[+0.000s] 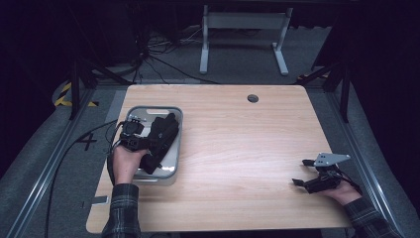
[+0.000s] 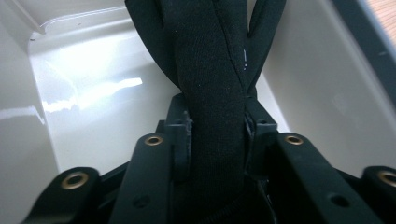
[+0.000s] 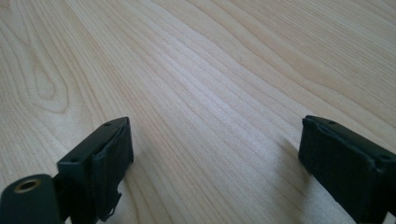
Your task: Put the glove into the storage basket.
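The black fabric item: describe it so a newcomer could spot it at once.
Start at the wooden table; near its left edge sits a pale grey bin. The black fabric item lies in it, pinched by the left gripper, the only dark soft thing there.

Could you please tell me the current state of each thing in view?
Left claw: shut on the glove, inside the bin.
Right claw: open, empty, just above the table.
Glove: black, pinched at a narrow part, partly in the bin.
Bin: grey, upright on the table's left side, holding the glove.
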The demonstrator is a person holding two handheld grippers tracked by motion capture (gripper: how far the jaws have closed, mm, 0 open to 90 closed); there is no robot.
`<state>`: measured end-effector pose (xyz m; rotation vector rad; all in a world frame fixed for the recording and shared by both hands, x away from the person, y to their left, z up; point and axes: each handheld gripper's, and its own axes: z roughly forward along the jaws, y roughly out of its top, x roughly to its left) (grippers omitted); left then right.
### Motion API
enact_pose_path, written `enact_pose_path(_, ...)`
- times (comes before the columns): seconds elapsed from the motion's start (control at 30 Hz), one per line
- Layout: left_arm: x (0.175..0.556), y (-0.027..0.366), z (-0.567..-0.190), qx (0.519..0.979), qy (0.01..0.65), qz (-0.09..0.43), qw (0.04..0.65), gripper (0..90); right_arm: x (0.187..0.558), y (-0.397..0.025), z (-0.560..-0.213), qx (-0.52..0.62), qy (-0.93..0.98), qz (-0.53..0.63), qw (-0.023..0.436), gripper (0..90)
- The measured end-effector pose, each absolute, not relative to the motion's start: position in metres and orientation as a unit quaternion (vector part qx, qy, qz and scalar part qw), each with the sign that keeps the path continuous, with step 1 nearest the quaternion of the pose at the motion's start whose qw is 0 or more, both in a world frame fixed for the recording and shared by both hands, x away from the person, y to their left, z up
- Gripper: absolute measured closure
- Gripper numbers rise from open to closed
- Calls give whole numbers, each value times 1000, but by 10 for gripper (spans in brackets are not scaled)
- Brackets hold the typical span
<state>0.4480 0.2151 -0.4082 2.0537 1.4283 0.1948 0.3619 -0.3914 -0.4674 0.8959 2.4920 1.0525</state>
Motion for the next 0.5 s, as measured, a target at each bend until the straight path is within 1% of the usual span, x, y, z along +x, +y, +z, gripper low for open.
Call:
enact_pose_path(0.03, 449, 215, -410, 778, 543, 76, 306, 664, 362, -391, -467, 311, 865, 366, 146, 105)
enact_pose_path(0.1, 451, 215, -412, 778, 547, 78, 298, 594, 362, -391, -467, 311, 865, 365, 145, 105)
enact_pose_path(0.17, 453, 216, -415, 778, 552, 70, 292, 460, 362, -391, -467, 311, 865, 366, 146, 105)
enact_pose_path(0.27, 454, 216, -418, 780, 553, 74, 284, 316, 362, -391, -467, 311, 865, 366, 146, 105)
enact_pose_path(0.3, 454, 216, -418, 780, 551, 77, 286, 316, 362, -391, -467, 311, 865, 366, 146, 105)
enact_pose_path(0.4, 453, 215, -415, 780, 545, 90, 293, 202, 362, -391, -467, 311, 865, 365, 146, 105)
enact_pose_path(0.5, 450, 213, -410, 778, 540, 96, 306, 167, 362, -391, -467, 311, 865, 365, 146, 105)
